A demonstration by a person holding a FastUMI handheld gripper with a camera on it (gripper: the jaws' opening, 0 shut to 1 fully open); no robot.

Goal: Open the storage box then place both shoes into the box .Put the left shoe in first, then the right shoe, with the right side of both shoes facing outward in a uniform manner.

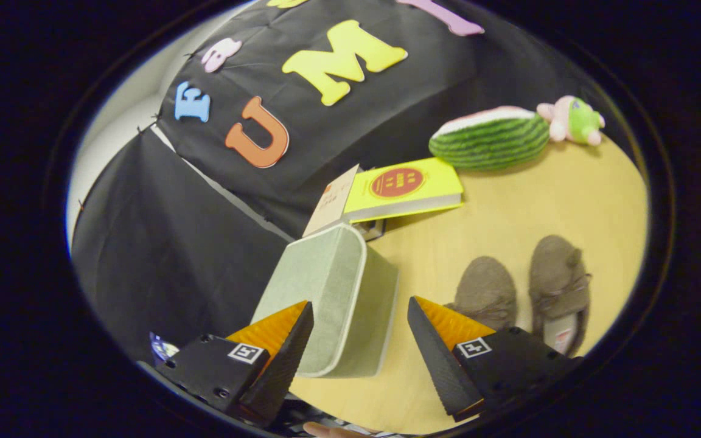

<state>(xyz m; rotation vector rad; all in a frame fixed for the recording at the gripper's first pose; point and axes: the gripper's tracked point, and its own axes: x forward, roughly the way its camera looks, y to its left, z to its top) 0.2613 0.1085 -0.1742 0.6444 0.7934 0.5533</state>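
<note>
A pale green fabric storage box [338, 292] with its lid down stands on the wooden table [509, 219], just ahead of my fingers and toward the left one. Two brown fuzzy shoes lie side by side to the right of the box: the left shoe [487, 292] is partly behind my right finger, and the right shoe [560, 286] lies beyond it. My gripper [359, 316] is open, its fingers wide apart with nothing between them, held above the table close to the box's near end.
A yellow book [408, 185] rests behind the box, leaning on other items. Farther back lie a watermelon-shaped plush [490, 139] and a small pink and green plush toy [572, 120]. The black cloth wall [162, 243] stands close to the box's left.
</note>
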